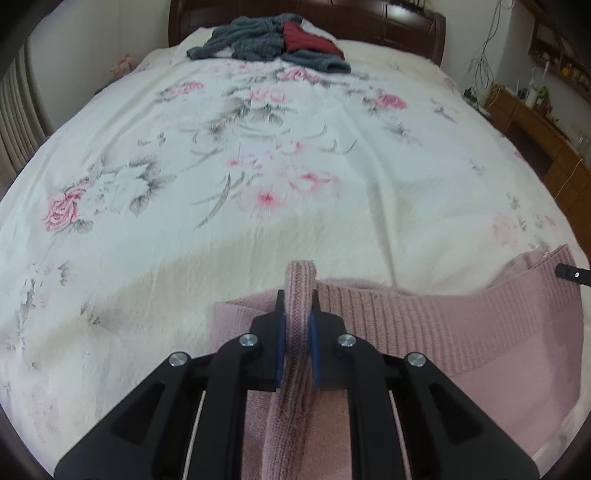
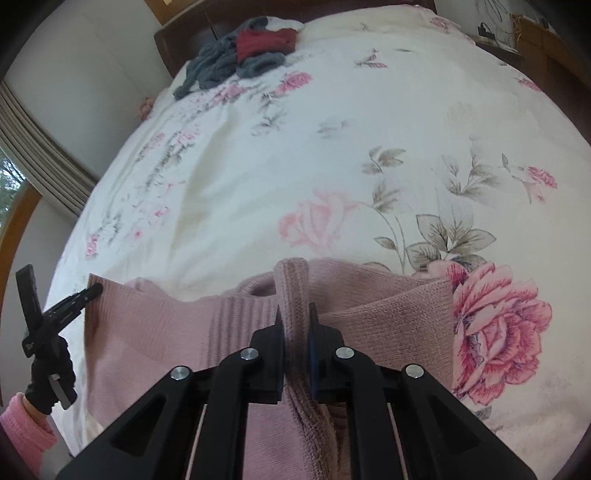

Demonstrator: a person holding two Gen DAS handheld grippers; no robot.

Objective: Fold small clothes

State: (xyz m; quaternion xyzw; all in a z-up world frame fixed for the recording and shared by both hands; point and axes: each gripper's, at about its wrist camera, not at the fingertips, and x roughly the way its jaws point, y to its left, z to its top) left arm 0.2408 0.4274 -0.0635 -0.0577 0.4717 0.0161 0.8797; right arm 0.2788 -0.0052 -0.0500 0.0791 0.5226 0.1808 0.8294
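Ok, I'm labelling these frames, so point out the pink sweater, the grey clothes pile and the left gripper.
pink sweater [image 1: 443, 317]: left wrist view, ribbed band.
grey clothes pile [image 1: 251, 40]: left wrist view, middle of heap.
left gripper [image 1: 297, 314]: left wrist view, between fingertips, on the pinched fold.

A bed spread with a white floral sheet carried a pink knitted sweater at its near edge; a heap of grey knitwear and a dark red garment lay near the wooden headboard

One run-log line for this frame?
left tool: shut on pink sweater | right tool: shut on pink sweater | bed: grey-red pile far end
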